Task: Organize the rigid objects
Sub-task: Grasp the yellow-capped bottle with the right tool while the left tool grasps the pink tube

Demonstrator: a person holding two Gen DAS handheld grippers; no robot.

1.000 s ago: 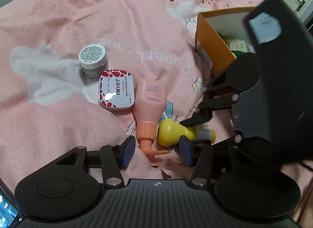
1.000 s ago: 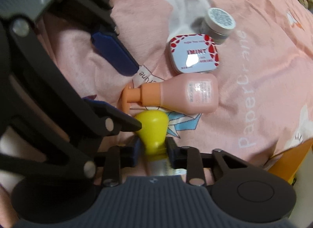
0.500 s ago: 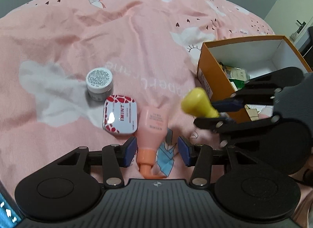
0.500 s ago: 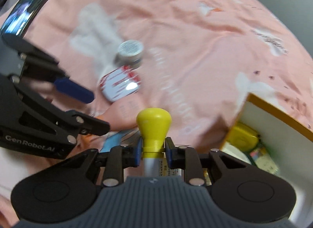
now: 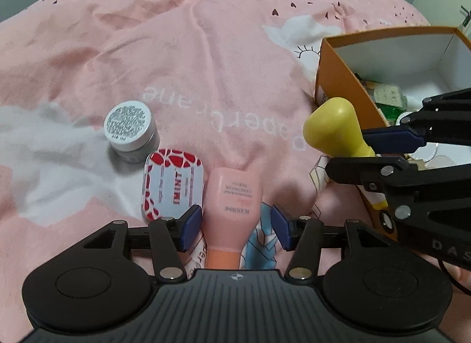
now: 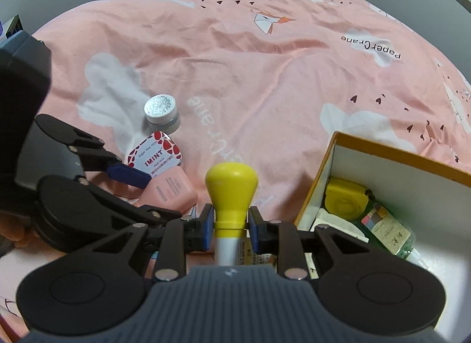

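Pointing steeply down, right tongs [image 6: 230, 226] clamp yellow-capped bottle [image 6: 231, 192] beside box [image 6: 321, 178].

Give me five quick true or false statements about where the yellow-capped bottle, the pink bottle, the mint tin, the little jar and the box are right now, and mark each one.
1. The right tool is clamped on the yellow-capped bottle. True.
2. The pink bottle stands upright inside the orange box. False: it lies on the pink bedcover, between the left tool's opening fingers, which do not press on it.
3. The mint tin lies beside the pink bottle. True.
4. The orange box is empty. False: it already holds several items.
5. The silver-lidded jar is stacked on the mint tin. False: it sits on the bedcover next to it.
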